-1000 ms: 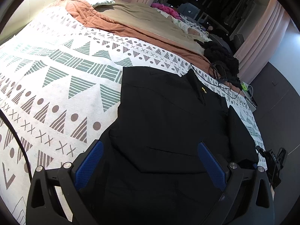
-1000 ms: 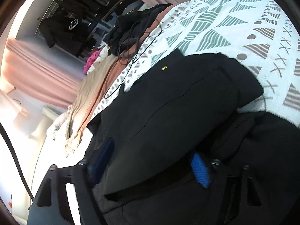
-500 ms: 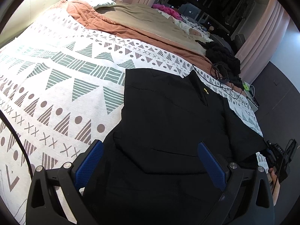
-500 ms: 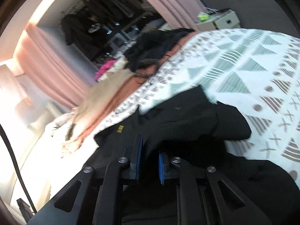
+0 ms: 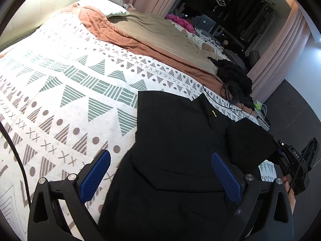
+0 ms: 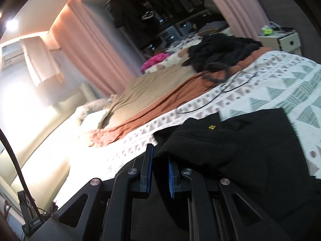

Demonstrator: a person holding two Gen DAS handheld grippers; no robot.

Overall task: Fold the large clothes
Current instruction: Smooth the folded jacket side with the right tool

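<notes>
A large black garment [image 5: 176,140] with a small yellow emblem [image 5: 214,113] lies flat on the patterned bedspread [image 5: 70,92]. My left gripper [image 5: 161,174] hovers open over its near part, and its blue pads [image 5: 96,176] touch nothing. My right gripper [image 6: 159,170] is shut on a fold of the black garment [image 6: 250,150], with cloth pinched between its blue pads [image 6: 170,177]. In the left wrist view the right gripper [image 5: 295,160] holds the garment's right sleeve [image 5: 250,140] lifted and drawn inward over the body.
A rust blanket [image 5: 124,36] and a tan cover [image 5: 156,30] lie farther up the bed. A heap of dark clothes [image 5: 234,78] with a black cable [image 5: 226,104] sits at the bed's far corner. A white nightstand [image 6: 284,42] stands beyond it.
My right gripper went from open over the garment to shut on its sleeve, then lifted it and carried it inward. The left gripper rose a little and stayed open.
</notes>
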